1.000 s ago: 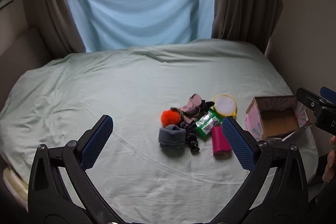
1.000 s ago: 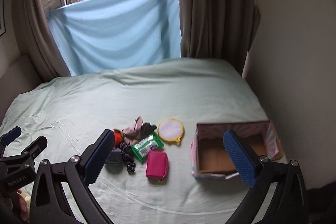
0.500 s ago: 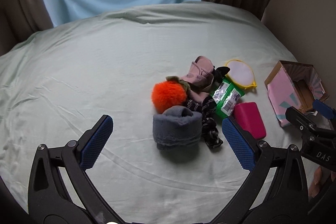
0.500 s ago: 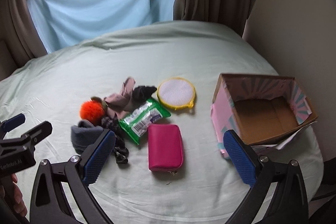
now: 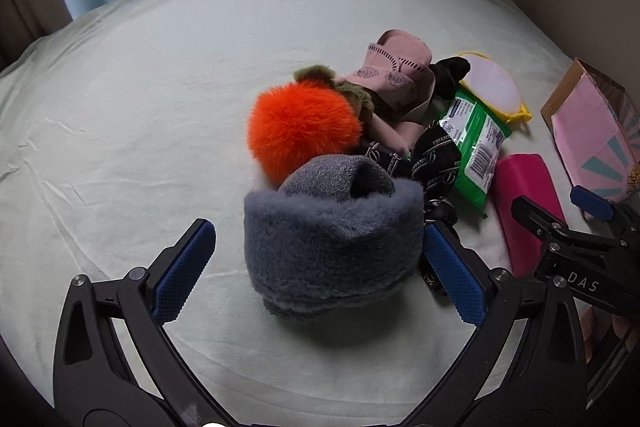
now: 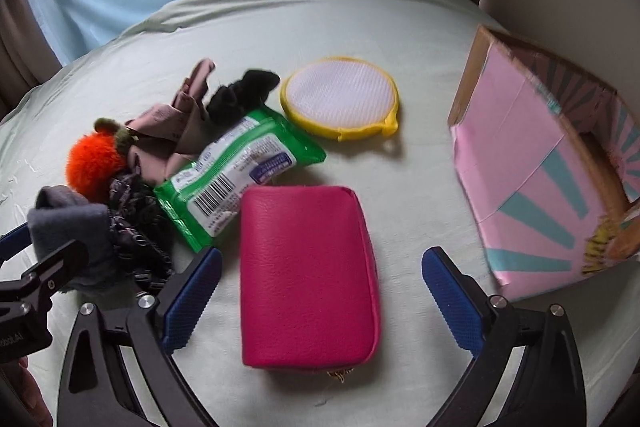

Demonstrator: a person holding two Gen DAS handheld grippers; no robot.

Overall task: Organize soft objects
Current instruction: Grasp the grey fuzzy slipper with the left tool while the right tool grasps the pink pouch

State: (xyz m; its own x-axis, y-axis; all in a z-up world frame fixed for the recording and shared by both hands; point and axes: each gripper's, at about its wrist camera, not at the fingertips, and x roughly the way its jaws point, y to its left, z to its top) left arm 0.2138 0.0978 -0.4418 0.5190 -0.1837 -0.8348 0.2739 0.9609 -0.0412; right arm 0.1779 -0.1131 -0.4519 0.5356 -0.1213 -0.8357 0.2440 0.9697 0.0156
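Between my left gripper's (image 5: 316, 267) spread, empty jaws lies the grey fleece sock (image 5: 334, 231), at 12 o'clock, its right side just beside the right pad. My right gripper (image 6: 320, 291), likewise released, frames the pink pouch (image 6: 308, 275); the box (image 6: 540, 179) stands at 2 o'clock.

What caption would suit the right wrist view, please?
Open right gripper poised over a pink pouch beside the cardboard box.

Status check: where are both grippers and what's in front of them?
Left gripper open, straddling grey fuzzy item. Right gripper open over pink pouch. Nothing gripped; orange pom-pom crowds grey item.
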